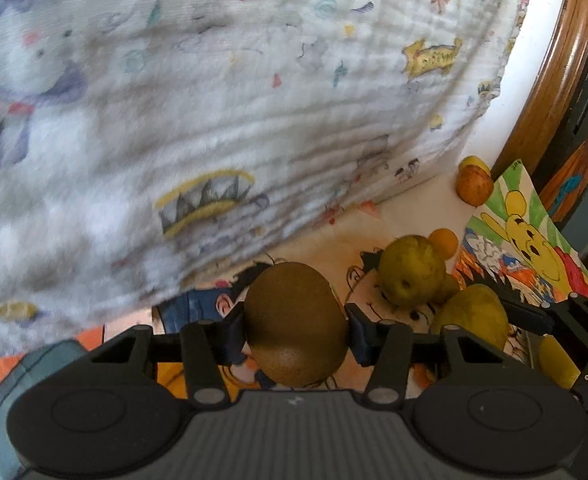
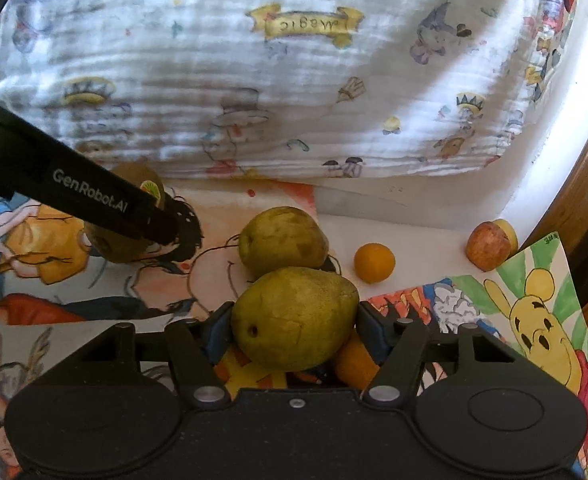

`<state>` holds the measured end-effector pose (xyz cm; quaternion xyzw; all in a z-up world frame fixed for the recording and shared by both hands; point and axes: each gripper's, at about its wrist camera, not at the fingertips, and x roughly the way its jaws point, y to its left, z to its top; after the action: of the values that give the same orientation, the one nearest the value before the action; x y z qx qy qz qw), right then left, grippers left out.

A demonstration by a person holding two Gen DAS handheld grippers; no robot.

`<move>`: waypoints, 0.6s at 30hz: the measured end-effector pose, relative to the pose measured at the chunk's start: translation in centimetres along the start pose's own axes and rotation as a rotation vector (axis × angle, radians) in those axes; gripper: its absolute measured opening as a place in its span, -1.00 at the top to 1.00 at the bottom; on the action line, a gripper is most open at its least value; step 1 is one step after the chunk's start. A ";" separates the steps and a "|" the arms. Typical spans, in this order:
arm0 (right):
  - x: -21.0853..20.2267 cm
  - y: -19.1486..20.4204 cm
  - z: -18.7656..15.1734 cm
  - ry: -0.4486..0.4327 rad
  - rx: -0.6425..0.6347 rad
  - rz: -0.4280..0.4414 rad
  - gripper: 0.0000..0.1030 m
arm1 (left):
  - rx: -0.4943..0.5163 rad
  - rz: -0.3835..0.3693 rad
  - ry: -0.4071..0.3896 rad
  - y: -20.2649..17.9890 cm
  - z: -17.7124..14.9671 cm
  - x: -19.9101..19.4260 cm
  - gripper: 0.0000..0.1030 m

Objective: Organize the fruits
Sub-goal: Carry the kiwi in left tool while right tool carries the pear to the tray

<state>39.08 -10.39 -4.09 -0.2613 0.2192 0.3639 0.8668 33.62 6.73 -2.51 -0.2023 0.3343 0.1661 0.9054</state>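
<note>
While left hand-held gripper (image 1: 297,330) is clamped on a fuzzy brown kiwi (image 1: 295,322) over the drawing-covered tabletop (image 1: 409,216), sorting looks early. Right view: right hand-held gripper (image 2: 294,326) clamps a green pear (image 2: 294,318); 2nd pear (image 2: 282,240), small orange (image 2: 374,263), red apple (image 2: 488,246) lie loose nr the far edge.

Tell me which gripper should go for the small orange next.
Neither is free: the left gripper holds a kiwi, the right gripper a pear. Once emptied, the right is probably better placed; the orange lies just ahead and right of it.

printed cloth (image 2: 294,92), cartoon drawings (image 2: 533,312) — wooden edge (image 1: 549,64)
</note>
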 end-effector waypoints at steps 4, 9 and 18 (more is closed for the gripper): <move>-1.2 0.1 -0.5 -0.012 0.024 0.011 -0.28 | 0.005 -0.026 0.011 0.0 -0.8 -0.9 -0.06; -3.6 0.2 -1.1 -0.044 0.067 0.020 -0.28 | 0.004 -0.057 0.027 -0.1 -1.8 -2.0 -0.06; -9.4 -0.8 -2.9 -0.113 0.169 -0.013 -0.28 | 0.032 -0.105 0.014 -2.3 -3.0 -4.1 -0.06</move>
<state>33.11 -17.54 -0.70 -0.1681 0.1982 0.3524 0.8990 30.07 2.61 -1.24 -0.2063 0.3323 0.1118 0.9135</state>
